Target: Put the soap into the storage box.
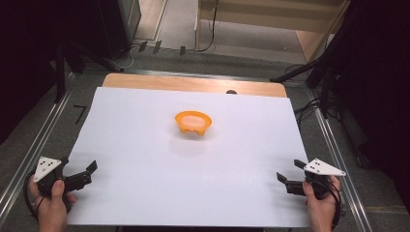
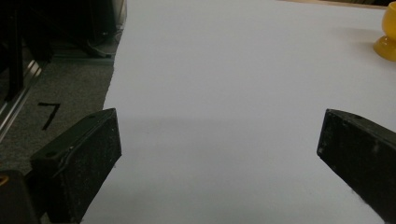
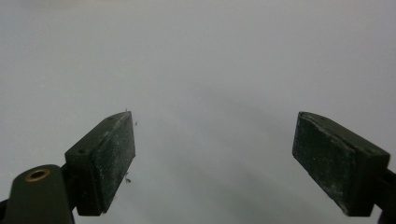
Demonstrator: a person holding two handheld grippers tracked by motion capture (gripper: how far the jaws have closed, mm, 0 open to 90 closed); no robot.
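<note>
Resting upright mid-sheet, well apart from both wide-open, empty grippers (left [image 1: 91, 170], right [image 1: 281, 178]), the orange bowl [image 1: 193, 123] looks light, rigid, slippery plastic, best pinched across its rim
</note>
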